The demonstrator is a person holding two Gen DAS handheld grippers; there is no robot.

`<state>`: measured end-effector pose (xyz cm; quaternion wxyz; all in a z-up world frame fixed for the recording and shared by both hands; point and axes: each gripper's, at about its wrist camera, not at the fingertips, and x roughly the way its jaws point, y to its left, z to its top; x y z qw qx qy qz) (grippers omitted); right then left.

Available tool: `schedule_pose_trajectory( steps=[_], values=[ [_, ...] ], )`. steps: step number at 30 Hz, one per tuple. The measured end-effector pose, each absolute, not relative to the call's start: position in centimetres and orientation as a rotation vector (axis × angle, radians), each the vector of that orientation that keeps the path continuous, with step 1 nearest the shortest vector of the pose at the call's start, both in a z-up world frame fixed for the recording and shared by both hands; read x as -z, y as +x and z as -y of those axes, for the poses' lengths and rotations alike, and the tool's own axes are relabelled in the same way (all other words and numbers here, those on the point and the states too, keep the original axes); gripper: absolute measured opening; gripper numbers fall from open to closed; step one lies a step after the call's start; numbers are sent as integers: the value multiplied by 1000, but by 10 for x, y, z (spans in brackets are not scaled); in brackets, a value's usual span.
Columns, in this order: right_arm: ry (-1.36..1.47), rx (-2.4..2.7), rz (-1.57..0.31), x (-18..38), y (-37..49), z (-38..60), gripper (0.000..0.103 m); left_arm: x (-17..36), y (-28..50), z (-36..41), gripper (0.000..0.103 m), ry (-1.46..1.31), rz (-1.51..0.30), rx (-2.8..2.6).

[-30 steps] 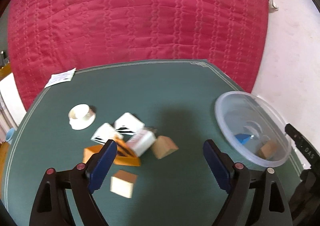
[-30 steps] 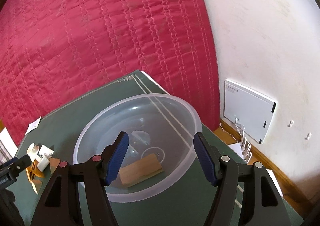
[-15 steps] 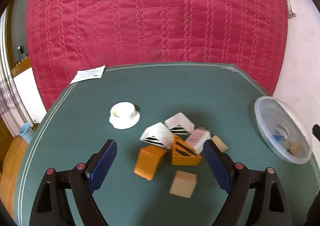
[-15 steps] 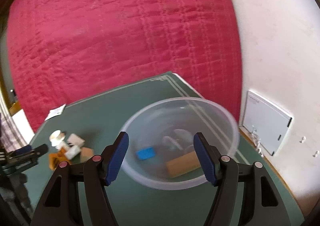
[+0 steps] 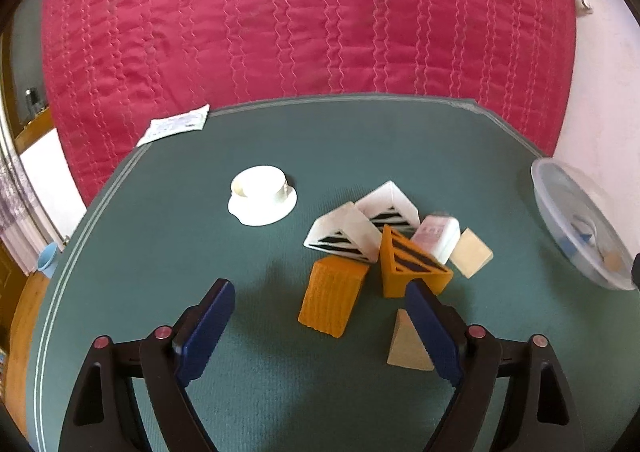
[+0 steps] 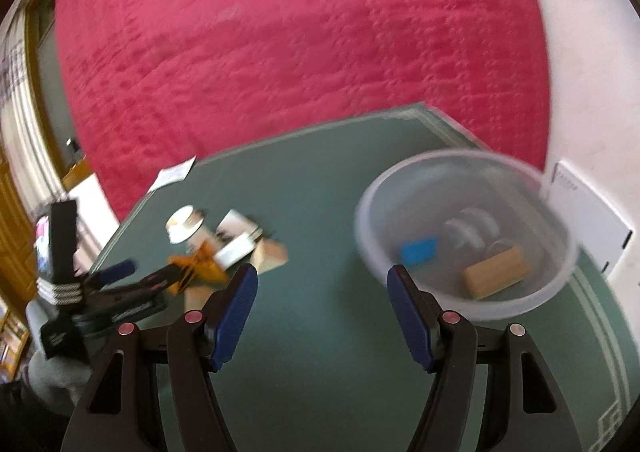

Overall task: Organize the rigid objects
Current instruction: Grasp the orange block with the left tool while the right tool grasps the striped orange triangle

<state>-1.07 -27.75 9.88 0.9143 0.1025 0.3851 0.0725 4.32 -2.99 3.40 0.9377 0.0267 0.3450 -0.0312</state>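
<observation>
Two hand-held grippers over a green table – one at a pile of blocks, one beside a bowl.

The left gripper point(image 5: 318, 326), blue pads spread wide and holding nothing, has just been narrowing; between its pads lies only the ribbed orange rectangular block point(image 5: 333, 295), untouched, likely the next pick. Just beside it lie an orange striped wedge point(image 5: 410, 266), two white striped wedges point(image 5: 344, 238), a white box point(image 5: 438, 236) and pale wooden blocks point(image 5: 408, 346); a white cup on a saucer point(image 5: 262, 194) sits apart. The right gripper point(image 6: 322, 310) hangs about half open and empty above bare green tabletop point(image 6: 316, 212). The clear plastic bowl point(image 6: 560, 284) at the table's right edge – seemingly the collecting place – holds a tan wooden block point(image 6: 496, 272) and a blue piece point(image 6: 418, 251).
</observation>
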Motion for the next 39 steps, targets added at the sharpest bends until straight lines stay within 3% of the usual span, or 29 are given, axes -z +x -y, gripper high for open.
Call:
schedule_pose_trajectory(
  steps=[13,15,16,28,39],
  values=[
    [135,-262,-915,-73,-5,221,68,-14,73,18,59,-39,-820,109],
    [139,-269,-936,-70,-1,219,68,-14,73,21,38,-27,-816,129],
    [140,-271,-943,-69,0,218,68,-15,73,22,34,-22,-814,138],
    [144,-313,-987,-62,39,194,68,-32,58,-6,32,-66,-714,51],
    [101,-372,-997,-51,78,164,54,-35,54,-28,32,-104,-681,-44]
  ],
)
